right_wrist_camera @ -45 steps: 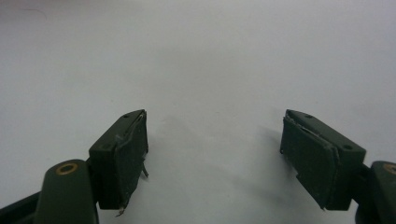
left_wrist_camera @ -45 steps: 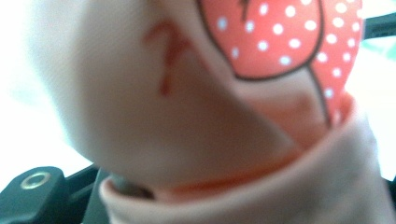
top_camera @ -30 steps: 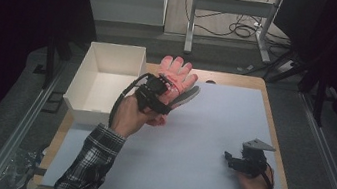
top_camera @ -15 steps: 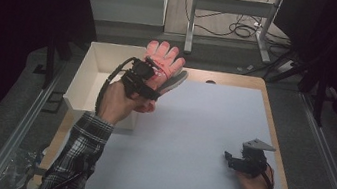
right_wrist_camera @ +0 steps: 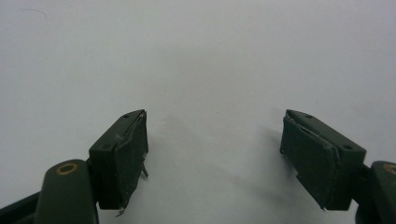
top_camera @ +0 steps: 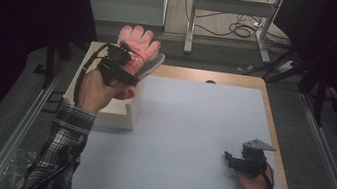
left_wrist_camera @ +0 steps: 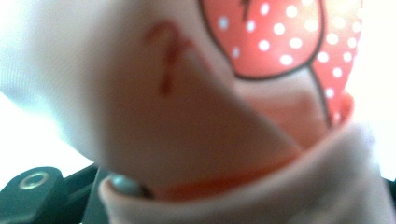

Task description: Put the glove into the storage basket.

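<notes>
Glove [top_camera: 138,48], pink with a red white-dotted print, is hanging in the air at about 10 o'clock of the worktop [top_camera: 184,142], clamped in the left hand-held gripper [top_camera: 128,65]. It is sitting over the open white box [top_camera: 118,112] that is standing at the worktop's left edge, fingers pointing up and away from the person. In the left gripper view the glove's fabric [left_wrist_camera: 243,121] is pressing right up against the camera, blurred, folded between the jaws, so the grip on it is clear. Left forearm in a plaid sleeve [top_camera: 59,149] is coming in from 7 o'clock.

Right hand-held gripper [top_camera: 242,162] is resting low at about 4 o'clock of the worktop, well apart from the glove and box. Its jaws are standing wide apart with nothing between them; the right gripper view is showing bare pale worktop surface [right_wrist_camera: 210,70] in the gap between its fingers [right_wrist_camera: 123,154].
</notes>
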Tool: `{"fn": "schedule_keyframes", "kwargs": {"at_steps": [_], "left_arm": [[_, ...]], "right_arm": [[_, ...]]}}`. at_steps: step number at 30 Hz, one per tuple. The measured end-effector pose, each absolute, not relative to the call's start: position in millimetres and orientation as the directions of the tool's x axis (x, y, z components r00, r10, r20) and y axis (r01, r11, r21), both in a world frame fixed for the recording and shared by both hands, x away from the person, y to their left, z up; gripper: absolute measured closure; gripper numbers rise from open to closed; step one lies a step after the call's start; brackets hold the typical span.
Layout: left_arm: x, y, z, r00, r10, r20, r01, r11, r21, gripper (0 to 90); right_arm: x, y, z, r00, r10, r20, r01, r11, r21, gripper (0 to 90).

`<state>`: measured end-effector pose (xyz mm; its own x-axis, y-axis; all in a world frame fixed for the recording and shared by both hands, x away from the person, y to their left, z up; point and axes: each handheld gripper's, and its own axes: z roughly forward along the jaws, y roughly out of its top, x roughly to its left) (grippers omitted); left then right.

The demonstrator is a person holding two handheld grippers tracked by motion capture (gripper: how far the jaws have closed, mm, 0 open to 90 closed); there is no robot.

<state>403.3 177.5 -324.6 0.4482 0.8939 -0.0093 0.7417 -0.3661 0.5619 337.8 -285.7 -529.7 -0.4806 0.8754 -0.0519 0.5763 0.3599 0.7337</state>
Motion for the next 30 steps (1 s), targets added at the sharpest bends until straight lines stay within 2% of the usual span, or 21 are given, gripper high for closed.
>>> {"fn": "schedule_keyframes", "kwargs": {"at_steps": [13,30], "left_arm": [[422,224,-360,0.297,0.954,-0.032,0.811,-0.234,0.537,53.4],[460,225,-448,0.229,0.973,-0.009,0.850,-0.195,0.489,52.8]], "right_arm": [[338,-286,-530,-0.479,0.876,-0.052,0.577,0.359,0.734,23.6],[338,-286,-530,-0.480,0.876,-0.052,0.577,0.359,0.734,23.5]]}}
